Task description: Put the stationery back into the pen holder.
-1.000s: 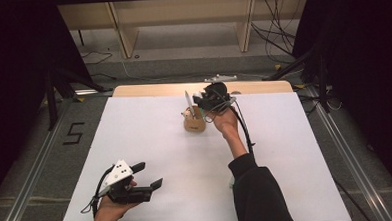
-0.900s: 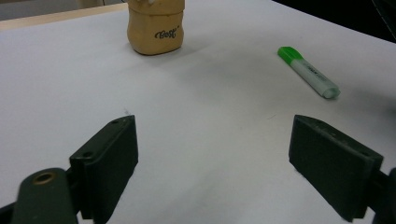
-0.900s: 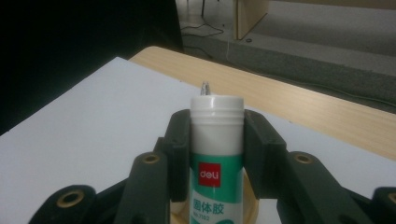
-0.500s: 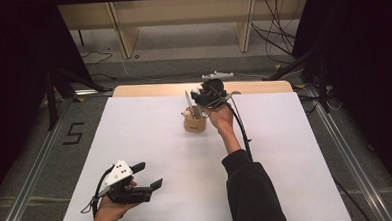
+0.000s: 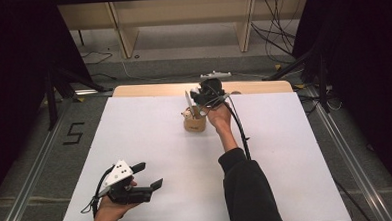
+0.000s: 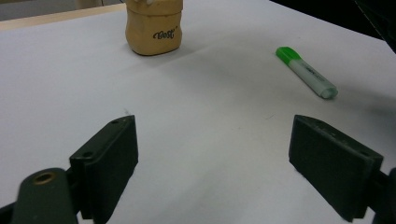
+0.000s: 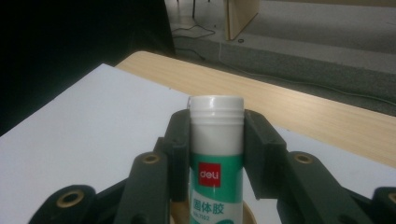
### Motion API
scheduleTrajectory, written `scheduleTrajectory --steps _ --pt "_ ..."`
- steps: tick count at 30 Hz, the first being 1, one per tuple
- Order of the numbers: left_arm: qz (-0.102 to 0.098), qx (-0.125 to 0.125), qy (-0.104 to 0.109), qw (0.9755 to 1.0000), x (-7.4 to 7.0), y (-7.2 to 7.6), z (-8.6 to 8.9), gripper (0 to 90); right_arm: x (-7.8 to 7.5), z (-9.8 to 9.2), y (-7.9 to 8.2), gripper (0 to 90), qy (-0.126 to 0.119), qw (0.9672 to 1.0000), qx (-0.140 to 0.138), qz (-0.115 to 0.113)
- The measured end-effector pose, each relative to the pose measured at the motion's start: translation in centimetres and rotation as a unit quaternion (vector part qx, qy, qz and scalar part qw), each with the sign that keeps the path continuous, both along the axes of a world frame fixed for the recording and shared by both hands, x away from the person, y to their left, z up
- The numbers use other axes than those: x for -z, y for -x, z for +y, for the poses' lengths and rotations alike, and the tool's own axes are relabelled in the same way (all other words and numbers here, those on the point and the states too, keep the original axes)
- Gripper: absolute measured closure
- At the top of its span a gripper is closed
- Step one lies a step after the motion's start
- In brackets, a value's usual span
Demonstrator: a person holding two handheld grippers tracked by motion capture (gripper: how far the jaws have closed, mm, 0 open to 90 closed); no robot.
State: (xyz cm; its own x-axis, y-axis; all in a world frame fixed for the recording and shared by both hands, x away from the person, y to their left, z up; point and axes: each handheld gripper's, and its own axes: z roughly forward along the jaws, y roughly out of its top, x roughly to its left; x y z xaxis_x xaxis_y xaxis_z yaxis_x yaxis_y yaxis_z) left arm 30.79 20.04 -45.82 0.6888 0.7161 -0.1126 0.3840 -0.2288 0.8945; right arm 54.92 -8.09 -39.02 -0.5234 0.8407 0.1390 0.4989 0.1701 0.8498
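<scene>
Left gripper (image 5: 146, 175) agape — right gripper (image 7: 217, 140) clamped

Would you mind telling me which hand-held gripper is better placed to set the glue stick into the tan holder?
The right hand-held gripper: its jaws already clamp the glue stick directly above the tan holder. The left hand-held gripper rests open at the table's near edge, far off.

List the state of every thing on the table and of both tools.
Glue stick: upright, cap on, clamped between the right tool's jaws, its base at the holder's mouth.
Tan pen holder: upright on the white table, a white item standing in it.
Green highlighter: lying flat, capped, untouched.
Right tool: shut on the glue stick.
Left tool: open, nothing between its jaws.
</scene>
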Motion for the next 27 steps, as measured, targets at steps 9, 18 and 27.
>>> scheduleTrajectory --steps 9,18,27 --pt "0.001 0.002 -0.002 1.0000 0.0 0.0 0.0 15.3 0.4 0.4 -0.2 65.7 -0.005 1.0000 0.001 0.000" --pt "0.001 0.003 -0.002 1.0000 0.0 0.0 -0.1 15.4 0.8 0.5 -0.4 65.6 -0.004 1.0000 0.002 0.003" --pt "0.001 0.005 -0.001 1.0000 0.0 0.0 -0.1 15.4 1.2 0.9 -0.6 65.6 -0.003 1.0000 0.000 0.005"
